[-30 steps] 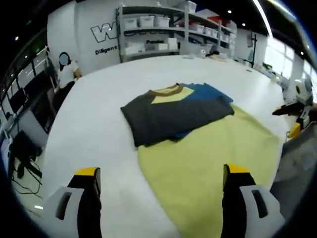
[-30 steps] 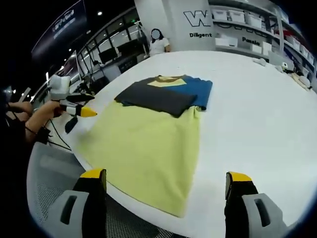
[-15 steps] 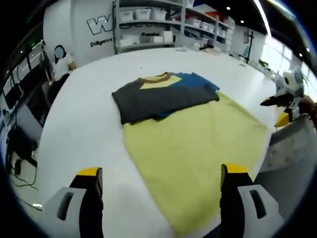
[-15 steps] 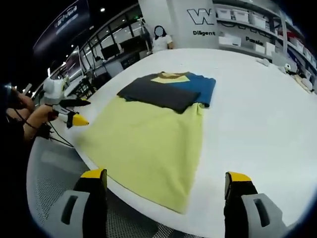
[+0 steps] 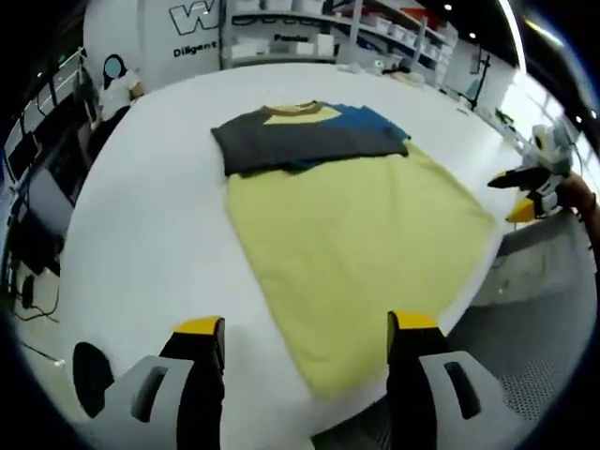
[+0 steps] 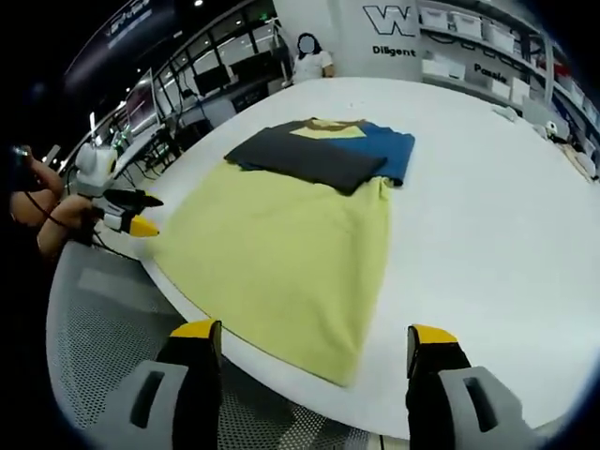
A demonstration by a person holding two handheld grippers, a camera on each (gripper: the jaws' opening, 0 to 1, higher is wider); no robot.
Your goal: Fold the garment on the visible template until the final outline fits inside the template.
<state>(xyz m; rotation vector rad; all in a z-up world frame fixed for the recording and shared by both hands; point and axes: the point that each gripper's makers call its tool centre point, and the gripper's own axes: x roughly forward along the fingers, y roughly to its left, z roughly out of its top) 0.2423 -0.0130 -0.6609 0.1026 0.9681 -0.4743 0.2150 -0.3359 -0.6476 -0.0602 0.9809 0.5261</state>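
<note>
**Both grippers back off as folded shirt sits at far end of yellow sheet**

White and wide, the table [image 5: 141,216] carries a yellow sheet [image 5: 356,234] that runs to its near edge, with the folded shirt [image 5: 305,141] lying across the sheet's far end, at 12 o'clock from both cameras. Over the last second both grippers have pulled back toward the table edge; the shirt looks smaller and the floor now shows below. The left gripper [image 5: 305,342] and the right gripper [image 6: 314,352] hang with jaws spread apart, holding nothing. That reads as a pause after a fold, though whether the shirt's outline sits inside the sheet at its far side cannot be told.

From the left gripper view, shelving [image 5: 309,37] stands beyond the table and the right gripper appears at 3 o'clock. From the right gripper view, the left gripper [image 6: 117,211] appears at 9 o'clock in a hand [image 6: 56,216], with a row of desks [image 6: 197,94] behind.
</note>
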